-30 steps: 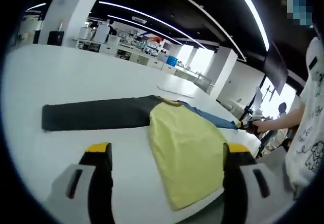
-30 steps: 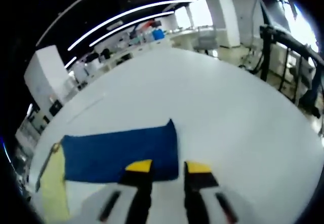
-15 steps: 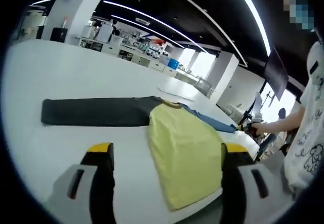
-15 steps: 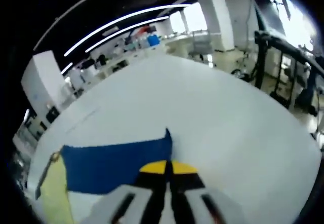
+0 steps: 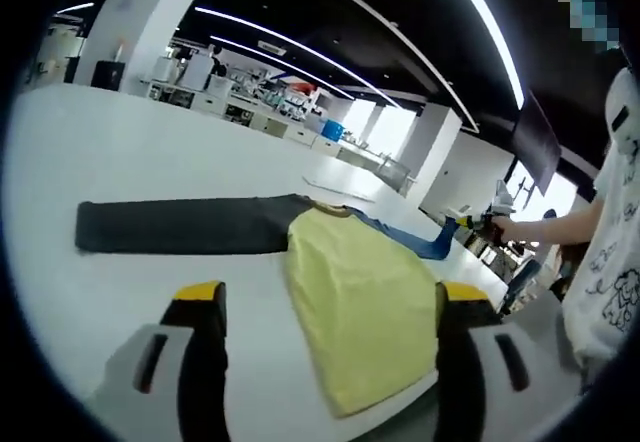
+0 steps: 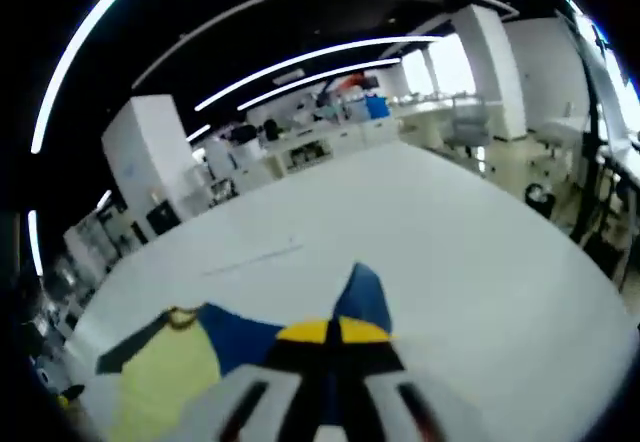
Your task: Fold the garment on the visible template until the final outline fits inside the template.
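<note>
The garment lies flat on the white table [image 5: 120,152]: a yellow body [image 5: 360,297], a dark grey sleeve [image 5: 180,224] stretched to the left, and a blue sleeve [image 5: 405,237] to the right. My left gripper [image 5: 330,297] hangs open just short of the yellow body's near edge, holding nothing. My right gripper [image 6: 333,334] is shut on the end of the blue sleeve [image 6: 360,290] and holds it raised off the table. In the left gripper view the right gripper [image 5: 455,224] pinches that sleeve's end. The yellow body [image 6: 165,377] and the dark grey sleeve [image 6: 130,340] also show in the right gripper view.
A person in a white printed shirt [image 5: 610,222] stands at the table's right edge. A faint thin line [image 6: 255,257] marks the table beyond the garment. Desks, shelves and a white pillar [image 5: 140,22] stand far behind.
My right gripper closed on the blue sleeve's end and lifted it off the table, folding the tip upward. The left gripper has stayed open in about the same place.
</note>
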The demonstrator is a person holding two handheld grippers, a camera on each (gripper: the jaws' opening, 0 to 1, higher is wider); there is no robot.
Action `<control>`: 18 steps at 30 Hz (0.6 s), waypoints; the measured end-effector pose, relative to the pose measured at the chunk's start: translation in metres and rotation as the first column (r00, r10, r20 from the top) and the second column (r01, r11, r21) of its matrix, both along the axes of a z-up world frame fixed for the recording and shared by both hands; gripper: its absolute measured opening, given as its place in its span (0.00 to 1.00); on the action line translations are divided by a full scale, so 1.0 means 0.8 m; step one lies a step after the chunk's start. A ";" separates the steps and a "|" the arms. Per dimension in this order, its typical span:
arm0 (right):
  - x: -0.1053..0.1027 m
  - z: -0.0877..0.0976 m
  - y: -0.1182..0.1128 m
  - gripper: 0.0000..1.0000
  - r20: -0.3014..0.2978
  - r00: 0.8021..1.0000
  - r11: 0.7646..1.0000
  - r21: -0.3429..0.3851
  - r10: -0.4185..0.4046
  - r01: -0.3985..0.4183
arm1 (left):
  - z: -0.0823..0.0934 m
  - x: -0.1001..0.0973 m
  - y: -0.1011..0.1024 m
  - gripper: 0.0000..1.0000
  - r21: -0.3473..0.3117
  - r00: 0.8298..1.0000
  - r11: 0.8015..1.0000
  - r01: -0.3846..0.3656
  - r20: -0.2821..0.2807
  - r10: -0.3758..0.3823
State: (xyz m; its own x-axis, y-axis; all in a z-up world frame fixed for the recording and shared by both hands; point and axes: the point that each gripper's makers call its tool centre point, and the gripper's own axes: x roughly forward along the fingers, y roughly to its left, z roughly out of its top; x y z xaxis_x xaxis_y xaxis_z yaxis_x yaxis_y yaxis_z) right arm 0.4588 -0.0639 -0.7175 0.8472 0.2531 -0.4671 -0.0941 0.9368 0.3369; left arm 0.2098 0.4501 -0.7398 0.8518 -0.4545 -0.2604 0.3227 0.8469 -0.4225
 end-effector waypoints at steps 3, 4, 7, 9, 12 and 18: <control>0.002 0.007 0.051 0.00 0.004 0.997 0.997 0.014 0.078 -0.078 | -0.002 0.000 -0.002 0.83 0.039 1.000 0.999 0.031 0.004 -0.031; 0.003 0.008 0.064 0.00 0.004 0.995 0.995 0.014 0.096 -0.096 | -0.002 0.000 -0.002 0.83 0.046 0.999 0.998 0.034 0.008 -0.035; 0.002 0.015 0.125 0.00 0.012 0.982 0.982 0.030 0.187 -0.188 | -0.005 0.000 -0.005 0.82 0.043 0.999 0.998 0.035 0.009 -0.036; 0.005 0.017 0.148 0.00 0.015 0.977 0.976 0.050 0.213 -0.213 | -0.006 -0.002 -0.009 0.82 0.044 0.999 0.998 0.042 0.017 -0.043; 0.012 0.017 0.192 0.00 0.019 0.965 0.960 0.090 0.263 -0.263 | -0.011 -0.006 -0.016 0.82 0.049 0.998 0.997 0.056 0.010 -0.057; 0.027 0.004 0.260 0.00 0.020 0.947 0.939 0.128 0.320 -0.320 | -0.012 -0.004 -0.018 0.82 0.050 0.998 0.997 0.062 0.015 -0.063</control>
